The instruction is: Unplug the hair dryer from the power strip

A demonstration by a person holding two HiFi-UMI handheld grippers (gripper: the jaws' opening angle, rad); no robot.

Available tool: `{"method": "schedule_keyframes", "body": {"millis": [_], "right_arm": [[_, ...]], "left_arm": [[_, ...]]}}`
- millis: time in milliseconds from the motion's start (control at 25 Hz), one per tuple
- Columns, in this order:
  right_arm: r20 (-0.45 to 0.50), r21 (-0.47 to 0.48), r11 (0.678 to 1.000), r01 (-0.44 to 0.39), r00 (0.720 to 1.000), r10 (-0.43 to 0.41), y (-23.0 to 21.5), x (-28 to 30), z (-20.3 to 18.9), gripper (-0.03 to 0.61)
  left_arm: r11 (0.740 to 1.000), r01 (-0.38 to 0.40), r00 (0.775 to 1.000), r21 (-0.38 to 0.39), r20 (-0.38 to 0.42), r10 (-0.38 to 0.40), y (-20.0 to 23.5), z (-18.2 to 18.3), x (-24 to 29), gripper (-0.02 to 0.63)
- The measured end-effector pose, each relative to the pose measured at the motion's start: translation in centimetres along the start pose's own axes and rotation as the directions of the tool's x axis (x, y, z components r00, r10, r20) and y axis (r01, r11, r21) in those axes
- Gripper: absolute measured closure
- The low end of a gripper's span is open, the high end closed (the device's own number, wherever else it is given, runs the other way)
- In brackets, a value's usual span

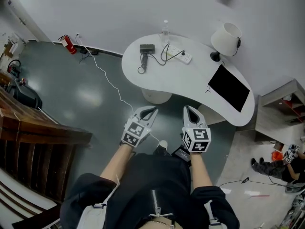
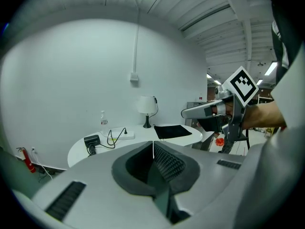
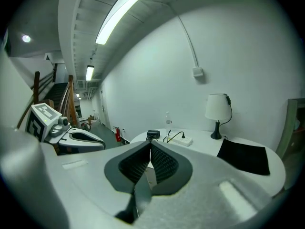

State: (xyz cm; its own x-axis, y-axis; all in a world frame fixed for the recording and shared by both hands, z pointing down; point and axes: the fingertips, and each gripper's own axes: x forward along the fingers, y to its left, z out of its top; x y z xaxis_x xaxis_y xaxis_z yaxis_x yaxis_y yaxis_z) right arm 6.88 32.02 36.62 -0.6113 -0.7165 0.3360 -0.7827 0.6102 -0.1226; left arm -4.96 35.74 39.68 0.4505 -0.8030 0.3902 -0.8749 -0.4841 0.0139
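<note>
A dark hair dryer [image 1: 147, 47] lies at the left end of a white curved table [image 1: 162, 82]. Its black cord [image 1: 164, 56] loops to a white power strip [image 1: 181, 56], where a black plug [image 1: 183, 53] sits. Both grippers hover over the grey floor short of the table, well apart from it. My left gripper [image 1: 151, 109] is shut and holds nothing; my right gripper [image 1: 188, 109] is shut and holds nothing too. The left gripper view shows the hair dryer [image 2: 91, 140] and power strip [image 2: 125, 135] beyond the closed jaws. In the right gripper view the hair dryer [image 3: 153, 134] and power strip [image 3: 183, 140] show too.
On the table stand a clear bottle [image 1: 165, 27], a white lamp [image 1: 226, 37] and a black mat [image 1: 229, 88]. A white cable [image 1: 112, 87] runs across the floor from the wall near a red fire extinguisher [image 1: 68, 44]. A wooden railing [image 1: 33, 130] is at left, a shelf [image 1: 281, 106] at right.
</note>
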Motion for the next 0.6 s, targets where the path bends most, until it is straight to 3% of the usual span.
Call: {"method": "schedule_keyframes", "body": {"millis": [360, 600], "right_arm": [[0.001, -0.006, 1.000, -0.016, 1.000, 0.016, -3.1, 1.5, 1.4, 0.574], [0.006, -0.010, 1.000, -0.014, 1.000, 0.014, -4.6, 3.0, 2.0, 0.574]], "left_arm": [[0.999, 0.024, 0.999, 0.039, -0.024, -0.023, -0.4, 1.5, 3.8, 0.600], [0.999, 0.020, 0.999, 0.044, -0.026, -0.018, 1.5, 2.2, 6.2, 0.600]]}}
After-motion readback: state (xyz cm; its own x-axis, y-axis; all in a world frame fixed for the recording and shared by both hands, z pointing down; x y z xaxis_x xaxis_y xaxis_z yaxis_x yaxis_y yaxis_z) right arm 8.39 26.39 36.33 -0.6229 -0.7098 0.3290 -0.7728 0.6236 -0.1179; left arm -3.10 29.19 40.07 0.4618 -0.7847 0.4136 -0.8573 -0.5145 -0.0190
